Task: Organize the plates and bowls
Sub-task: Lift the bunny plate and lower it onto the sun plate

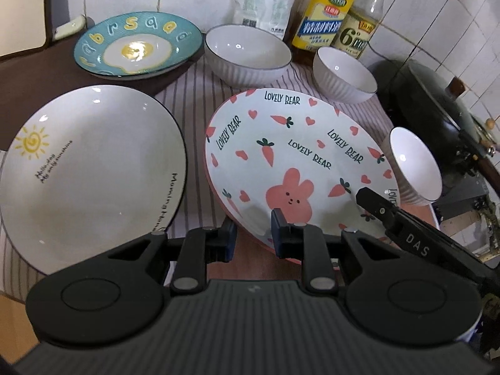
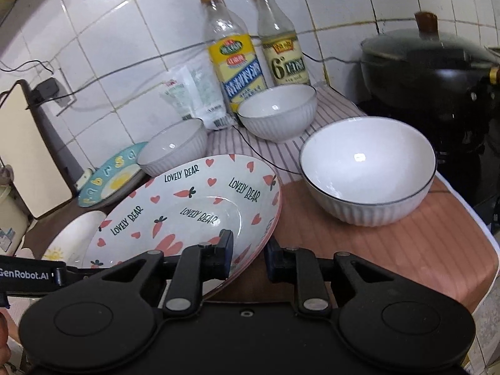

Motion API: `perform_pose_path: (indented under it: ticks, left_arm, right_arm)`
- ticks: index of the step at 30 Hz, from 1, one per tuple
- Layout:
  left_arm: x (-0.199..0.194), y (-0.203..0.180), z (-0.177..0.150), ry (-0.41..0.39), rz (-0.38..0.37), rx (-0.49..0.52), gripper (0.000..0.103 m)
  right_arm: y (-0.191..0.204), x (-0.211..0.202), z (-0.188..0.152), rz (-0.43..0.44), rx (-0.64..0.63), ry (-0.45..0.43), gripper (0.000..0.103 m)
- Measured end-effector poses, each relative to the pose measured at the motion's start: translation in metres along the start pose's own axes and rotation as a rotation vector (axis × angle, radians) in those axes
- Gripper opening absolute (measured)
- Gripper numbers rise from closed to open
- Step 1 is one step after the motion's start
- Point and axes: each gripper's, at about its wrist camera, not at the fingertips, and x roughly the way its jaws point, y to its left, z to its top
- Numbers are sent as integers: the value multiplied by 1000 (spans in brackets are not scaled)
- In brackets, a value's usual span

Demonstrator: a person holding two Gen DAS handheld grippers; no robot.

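Landmark: we take the Lovely Bear plate (image 1: 290, 143), tilted, its far edge over the striped cloth (image 1: 193, 100).
Left tongs (image 1: 253, 237): we see them clamped on the plate's near rim.
Right tongs (image 2: 248, 254): pinching its right rim.
Sun plate (image 1: 87, 168): just left of it.
Egg plate (image 1: 137, 47): behind-left.
Ribbed bowls (image 2: 368, 168): behind and right.
Bench (image 2: 422, 250): beneath.
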Motion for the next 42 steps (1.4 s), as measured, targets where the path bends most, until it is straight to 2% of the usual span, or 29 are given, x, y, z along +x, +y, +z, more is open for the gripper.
perform_pose_path:
  ticks: [11, 21, 27, 37, 42]
  left_arm:
    - [-54, 23, -6, -60, -26, -13, 21]
    - [-99, 70, -18, -95, 6, -94, 21]
    - [-103, 103, -28, -79, 25, -154, 21]
    - [-96, 142, -48, -29, 46, -249, 21]
    - [-93, 153, -51, -18, 26, -259, 21]
  right_arm:
    - [40, -34, 8, 36, -40, -54, 26]
    - [99, -40, 1, 101, -106, -33, 26]
    - [122, -32, -10, 134, -111, 9, 27]
    - [150, -20, -30, 126, -149, 89, 27]
    - [159, -18, -37, 99, -182, 90, 27]
